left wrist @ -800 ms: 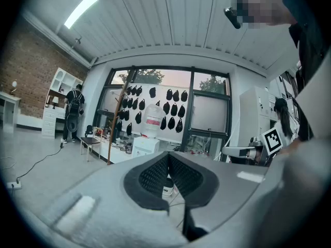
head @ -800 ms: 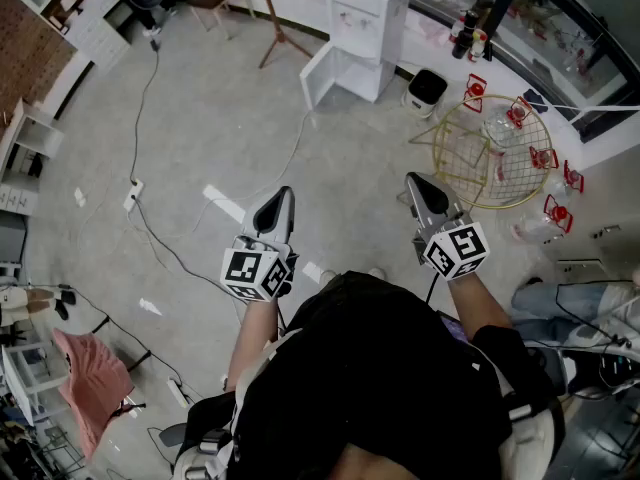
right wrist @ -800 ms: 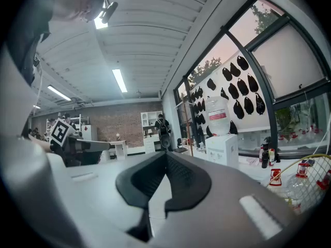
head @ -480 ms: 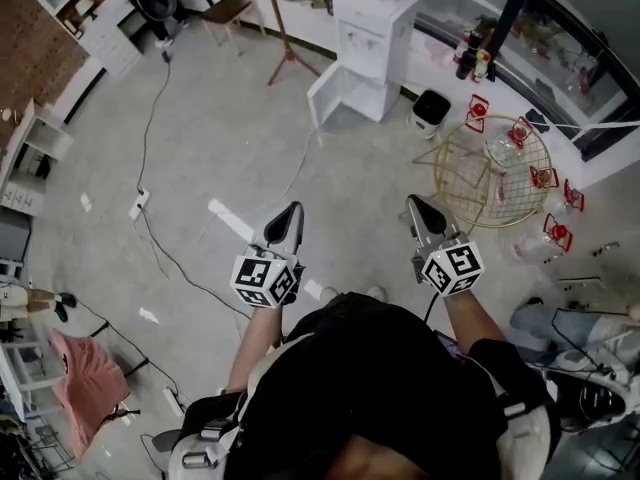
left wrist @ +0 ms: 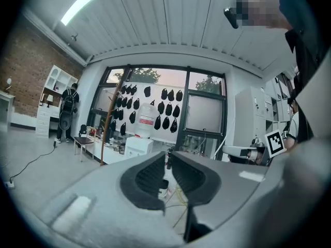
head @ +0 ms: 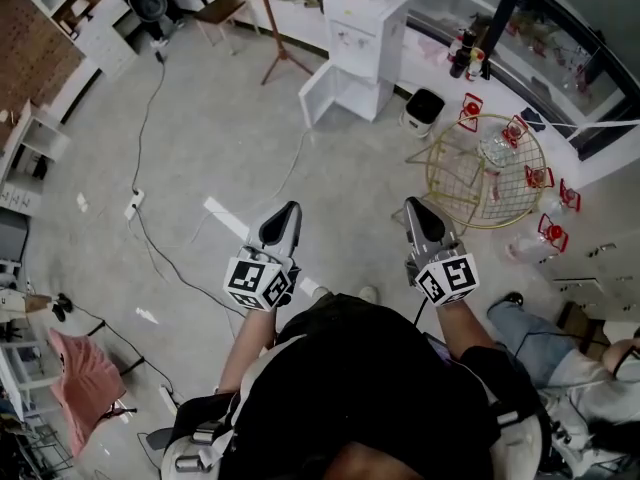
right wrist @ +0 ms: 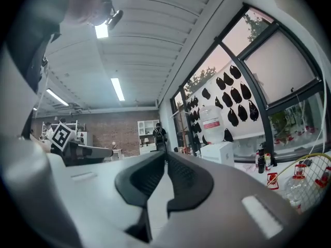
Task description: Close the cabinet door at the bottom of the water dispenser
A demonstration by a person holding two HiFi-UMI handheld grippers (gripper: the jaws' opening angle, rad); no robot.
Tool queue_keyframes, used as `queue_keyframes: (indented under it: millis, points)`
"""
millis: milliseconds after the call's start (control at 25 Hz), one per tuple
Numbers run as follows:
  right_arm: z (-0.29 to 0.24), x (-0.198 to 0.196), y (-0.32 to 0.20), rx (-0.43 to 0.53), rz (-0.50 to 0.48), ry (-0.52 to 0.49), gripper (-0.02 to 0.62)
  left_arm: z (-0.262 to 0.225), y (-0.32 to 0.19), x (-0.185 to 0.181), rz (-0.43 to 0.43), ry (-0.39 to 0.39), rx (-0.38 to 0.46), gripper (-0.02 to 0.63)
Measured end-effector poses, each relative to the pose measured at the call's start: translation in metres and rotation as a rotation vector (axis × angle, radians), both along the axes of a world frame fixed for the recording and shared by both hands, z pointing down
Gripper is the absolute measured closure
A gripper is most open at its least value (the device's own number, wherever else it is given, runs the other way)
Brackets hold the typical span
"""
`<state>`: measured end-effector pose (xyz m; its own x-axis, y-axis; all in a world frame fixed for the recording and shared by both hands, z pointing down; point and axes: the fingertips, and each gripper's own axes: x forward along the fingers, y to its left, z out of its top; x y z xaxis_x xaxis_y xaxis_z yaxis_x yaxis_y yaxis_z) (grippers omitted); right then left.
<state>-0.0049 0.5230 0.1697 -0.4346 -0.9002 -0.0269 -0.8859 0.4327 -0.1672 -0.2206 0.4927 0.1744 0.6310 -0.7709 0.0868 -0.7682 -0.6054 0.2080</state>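
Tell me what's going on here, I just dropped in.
A person stands on the open floor, holding the left gripper and the right gripper out level in front. Both have their jaws together with nothing between them. Across the room, the water dispenser has its bottom cabinet door swung open. Neither gripper is near it, so the closing has not started.

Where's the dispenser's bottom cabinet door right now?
In the head view, the cabinet door stands open at top centre, swung out to the left of the water dispenser; a black bin sits on the dispenser's other side.
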Motion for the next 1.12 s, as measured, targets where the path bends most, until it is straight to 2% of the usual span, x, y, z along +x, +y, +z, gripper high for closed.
queue_keyframes:
  millis: [40, 80, 120, 160, 240, 400, 560, 840, 1000, 1120]
  points:
    - [-0.002, 0.002, 0.000, 0.016, 0.006, 0.005, 0.549, -0.003, -0.002, 0.001, -0.016, 0.002, 0.009, 0.514]
    - [-0.003, 0.005, 0.000, 0.026, 0.015, 0.007, 0.460, -0.005, -0.004, 0.002, -0.038, 0.002, 0.016, 0.371]
    - [-0.004, 0.010, -0.001, 0.032, 0.028, 0.003, 0.357, -0.007, -0.006, 0.003, -0.062, 0.001, 0.022, 0.260]
    - [-0.005, 0.016, -0.002, 0.035, 0.044, -0.005, 0.318, -0.008, -0.007, 0.004, -0.084, -0.002, 0.027, 0.185]
    - [-0.005, 0.027, -0.004, 0.035, 0.069, -0.021, 0.281, -0.009, -0.009, 0.007, -0.110, -0.011, 0.031, 0.144]
    - [-0.005, 0.033, -0.004, 0.026, 0.040, -0.023, 0.279, -0.006, -0.006, 0.014, -0.110, 0.001, 0.005, 0.141]
    - [-0.003, 0.033, -0.003, 0.028, 0.007, 0.006, 0.278, 0.002, 0.000, 0.026, -0.094, -0.021, -0.016, 0.143]
    - [0.006, 0.041, -0.013, 0.009, 0.004, 0.009, 0.231, 0.016, 0.004, 0.041, -0.101, -0.035, -0.046, 0.144]
    - [0.010, 0.041, -0.035, 0.004, 0.030, 0.012, 0.192, 0.020, -0.015, 0.039, -0.093, -0.031, -0.043, 0.144]
    - [0.012, 0.036, -0.056, 0.015, 0.029, 0.036, 0.187, 0.024, -0.040, 0.035, -0.082, -0.025, -0.038, 0.144]
